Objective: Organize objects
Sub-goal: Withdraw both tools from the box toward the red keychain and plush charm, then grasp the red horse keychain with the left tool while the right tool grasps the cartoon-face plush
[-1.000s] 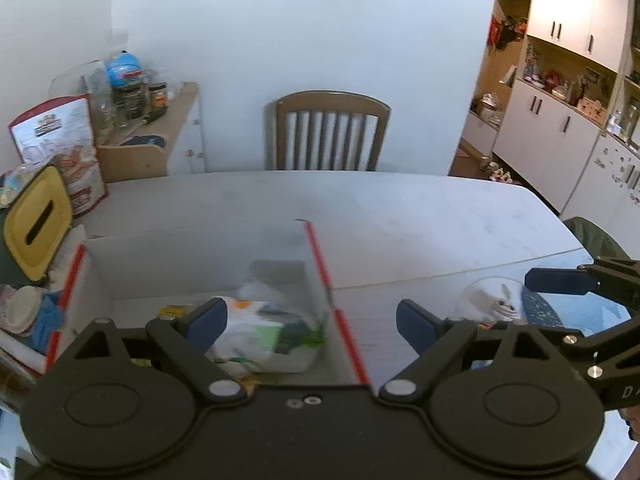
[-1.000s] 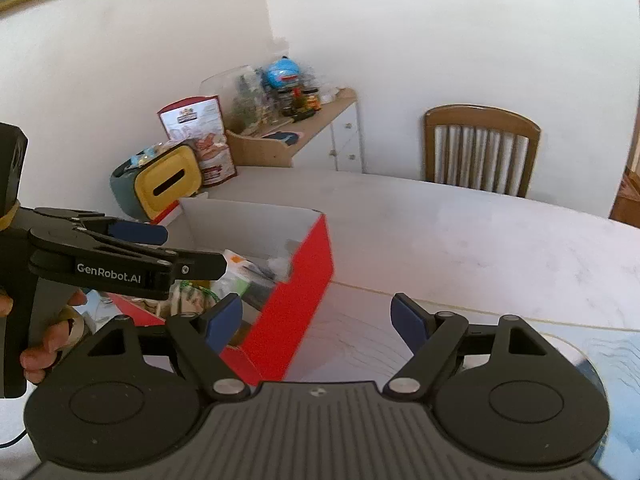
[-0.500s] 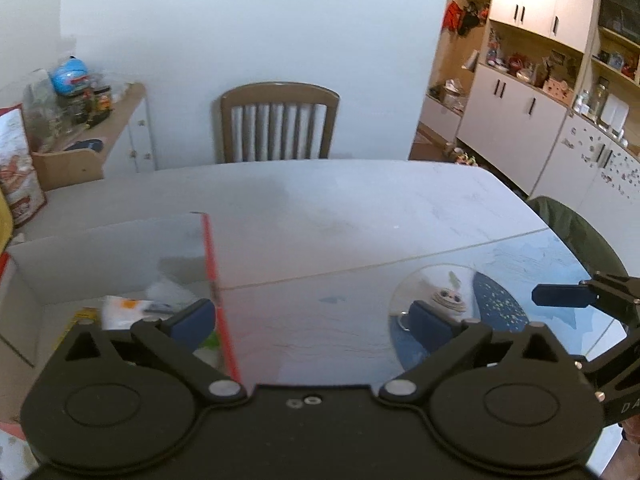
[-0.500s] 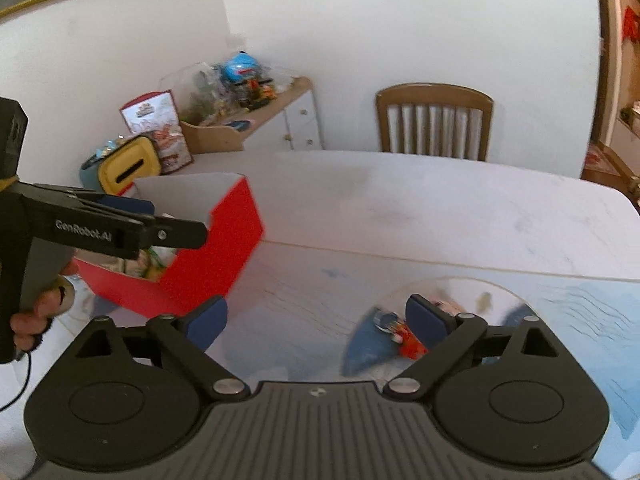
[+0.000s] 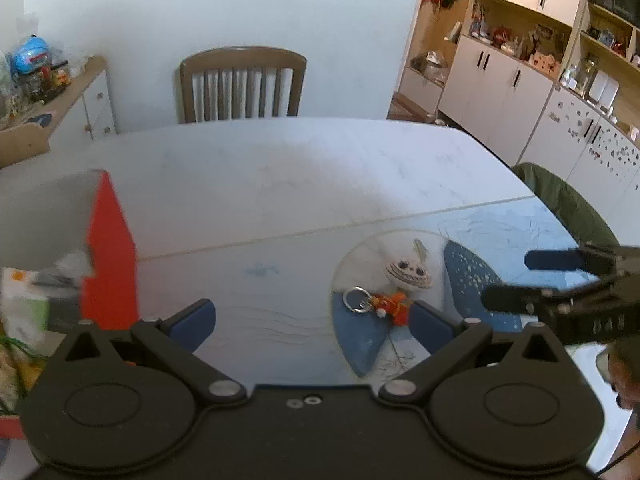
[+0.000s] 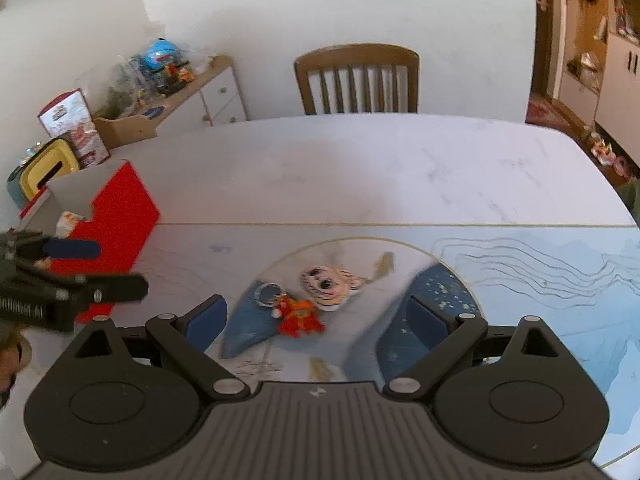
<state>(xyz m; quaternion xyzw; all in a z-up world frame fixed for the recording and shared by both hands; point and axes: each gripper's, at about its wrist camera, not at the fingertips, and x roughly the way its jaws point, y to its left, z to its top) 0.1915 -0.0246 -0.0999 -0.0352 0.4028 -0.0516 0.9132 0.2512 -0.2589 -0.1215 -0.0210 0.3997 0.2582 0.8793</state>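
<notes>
a: where is the keychain toy [image 6: 316,292] found?

b: on the table [image 6: 360,168], near the round print of the mat [image 6: 520,280] — just ahead of the right gripper [image 6: 316,318], roughly between its fingers. the red box [image 6: 116,216], already holding packets, stands well apart to the left.

a: and the grippers?

b: both are seen spread wide, and nothing is held in either. the left gripper [image 5: 312,322] hangs over bare table, with the toy just beside its right finger.

a: how is the toy judged to handle?

b: light and limp, most likely — a soft striped head [image 6: 330,282], a small orange body [image 6: 298,316] and a metal ring [image 6: 267,293] loosely linked. the ring is thin and lies flat, so it is probably slippery and hard to pinch. the head looks flat too.

a: so where should hold be taken?

b: the orange body is suggested, being the raised middle part; the rest can be expected to dangle, so the carry to the box should be kept smooth.
</notes>
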